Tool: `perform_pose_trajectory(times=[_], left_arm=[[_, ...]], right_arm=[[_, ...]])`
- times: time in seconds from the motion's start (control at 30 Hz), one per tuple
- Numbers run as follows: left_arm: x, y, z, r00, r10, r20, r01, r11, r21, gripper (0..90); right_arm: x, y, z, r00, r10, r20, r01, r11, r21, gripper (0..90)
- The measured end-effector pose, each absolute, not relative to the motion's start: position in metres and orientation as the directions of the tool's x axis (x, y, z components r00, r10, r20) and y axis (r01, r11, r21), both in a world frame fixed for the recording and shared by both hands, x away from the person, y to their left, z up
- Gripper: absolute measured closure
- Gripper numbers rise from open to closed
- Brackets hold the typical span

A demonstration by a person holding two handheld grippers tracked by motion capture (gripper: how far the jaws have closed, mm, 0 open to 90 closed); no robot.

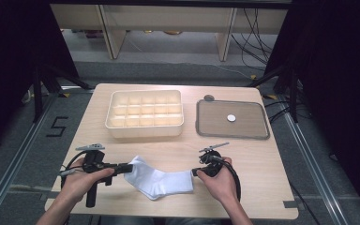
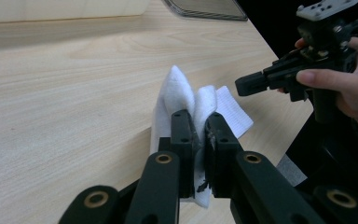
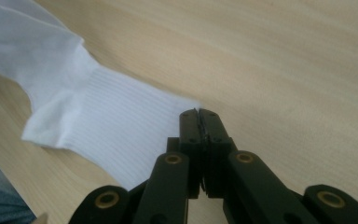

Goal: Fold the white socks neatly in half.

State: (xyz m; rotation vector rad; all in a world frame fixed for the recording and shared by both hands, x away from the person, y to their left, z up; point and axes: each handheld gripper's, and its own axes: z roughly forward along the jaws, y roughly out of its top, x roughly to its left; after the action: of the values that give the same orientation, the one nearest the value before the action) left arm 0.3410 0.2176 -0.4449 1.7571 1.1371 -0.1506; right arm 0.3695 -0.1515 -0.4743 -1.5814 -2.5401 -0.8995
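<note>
The left gripper is clamped on the toe end of the white sock, which lies on the table between both grippers. The right gripper is pinched together at the cuff edge — its hold there looks thin. Risk: the cuff slips free under tension — re-grip deeper.

High view overhead facing forward, gripper views close, level, sharing the sock.
</note>
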Motion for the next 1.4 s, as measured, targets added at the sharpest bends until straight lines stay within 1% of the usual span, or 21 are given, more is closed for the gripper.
perform_pose_trajectory(times=[0.2, 0.23, 0.27, 0.3, 0.33, 0.47, 0.6, 0.73, 0.8, 0.87, 0.9, 0.93, 0.97, 1.07, 1.1, 1.13, 1.17, 1.2, 1.33, 1.4], left_arm=[[0.340, 0.212, -0.442, 0.559, 0.612, -0.560, 0.739, -0.062, 0.670, 83.0], [0.340, 0.211, -0.441, 0.557, 0.611, -0.563, 0.741, -0.058, 0.669, 83.0], [0.340, 0.210, -0.441, 0.558, 0.610, -0.563, 0.740, -0.059, 0.670, 83.0], [0.341, 0.210, -0.441, 0.561, 0.608, -0.562, 0.739, -0.062, 0.671, 83.0], [0.341, 0.209, -0.441, 0.565, 0.605, -0.562, 0.738, -0.066, 0.671, 83.0], [0.341, 0.205, -0.441, 0.565, 0.599, -0.568, 0.739, -0.060, 0.671, 83.0], [0.341, 0.200, -0.441, 0.570, 0.594, -0.568, 0.738, -0.067, 0.671, 83.0], [0.342, 0.195, -0.442, 0.574, 0.588, -0.570, 0.739, -0.073, 0.669, 83.0], [0.342, 0.193, -0.442, 0.580, 0.584, -0.568, 0.738, -0.080, 0.670, 83.0], [0.342, 0.191, -0.442, 0.582, 0.581, -0.569, 0.738, -0.082, 0.670, 83.0], [0.342, 0.190, -0.442, 0.581, 0.580, -0.570, 0.738, -0.081, 0.670, 83.0], [0.342, 0.189, -0.442, 0.585, 0.578, -0.569, 0.737, -0.086, 0.671, 83.0], [0.343, 0.186, -0.442, 0.587, 0.576, -0.569, 0.736, -0.087, 0.672, 83.0], [0.343, 0.184, -0.442, 0.585, 0.577, -0.570, 0.738, -0.088, 0.669, 83.0], [0.343, 0.183, -0.443, 0.590, 0.572, -0.570, 0.737, -0.093, 0.670, 83.0], [0.344, 0.182, -0.443, 0.590, 0.571, -0.571, 0.737, -0.092, 0.669, 83.0], [0.344, 0.181, -0.443, 0.589, 0.573, -0.570, 0.739, -0.096, 0.667, 83.0], [0.344, 0.181, -0.443, 0.590, 0.572, -0.570, 0.739, -0.098, 0.667, 83.0], [0.345, 0.177, -0.444, 0.593, 0.571, -0.567, 0.737, -0.102, 0.668, 83.0], [0.345, 0.175, -0.445, 0.596, 0.569, -0.566, 0.737, -0.107, 0.668, 83.0]], right_arm=[[0.366, -0.146, -0.483, -0.471, 0.828, 0.303, 0.845, 0.325, 0.426, 89.7], [0.366, -0.144, -0.485, -0.465, 0.839, 0.282, 0.847, 0.330, 0.417, 89.7], [0.366, -0.144, -0.485, -0.465, 0.839, 0.282, 0.847, 0.330, 0.417, 89.7], [0.365, -0.143, -0.485, -0.457, 0.835, 0.305, 0.856, 0.320, 0.406, 89.8], [0.366, -0.144, -0.485, -0.471, 0.832, 0.292, 0.846, 0.332, 0.417, 89.8], [0.367, -0.142, -0.487, -0.465, 0.842, 0.275, 0.846, 0.331, 0.417, 89.6], [0.366, -0.139, -0.487, -0.467, 0.833, 0.298, 0.848, 0.326, 0.417, 89.4], [0.367, -0.138, -0.487, -0.476, 0.833, 0.283, 0.839, 0.334, 0.430, 89.3], [0.368, -0.136, -0.488, -0.470, 0.838, 0.278, 0.845, 0.335, 0.418, 89.2], [0.368, -0.135, -0.487, -0.473, 0.832, 0.289, 0.846, 0.337, 0.414, 89.2], [0.368, -0.134, -0.486, -0.457, 0.833, 0.312, 0.857, 0.320, 0.403, 89.2], [0.368, -0.134, -0.486, -0.472, 0.830, 0.296, 0.847, 0.334, 0.415, 89.1], [0.368, -0.132, -0.487, -0.466, 0.840, 0.278, 0.847, 0.333, 0.416, 89.1], [0.368, -0.132, -0.487, -0.482, 0.827, 0.289, 0.839, 0.341, 0.423, 89.0], [0.368, -0.131, -0.487, -0.474, 0.833, 0.285, 0.844, 0.338, 0.418, 88.9], [0.368, -0.130, -0.486, -0.461, 0.833, 0.306, 0.855, 0.323, 0.406, 88.9], [0.368, -0.130, -0.487, -0.470, 0.834, 0.288, 0.847, 0.335, 0.412, 88.9], [0.369, -0.130, -0.487, -0.483, 0.824, 0.295, 0.840, 0.341, 0.422, 88.8], [0.369, -0.129, -0.487, -0.482, 0.828, 0.285, 0.838, 0.341, 0.425, 88.6], [0.368, -0.126, -0.486, -0.468, 0.832, 0.298, 0.849, 0.331, 0.411, 88.6]])
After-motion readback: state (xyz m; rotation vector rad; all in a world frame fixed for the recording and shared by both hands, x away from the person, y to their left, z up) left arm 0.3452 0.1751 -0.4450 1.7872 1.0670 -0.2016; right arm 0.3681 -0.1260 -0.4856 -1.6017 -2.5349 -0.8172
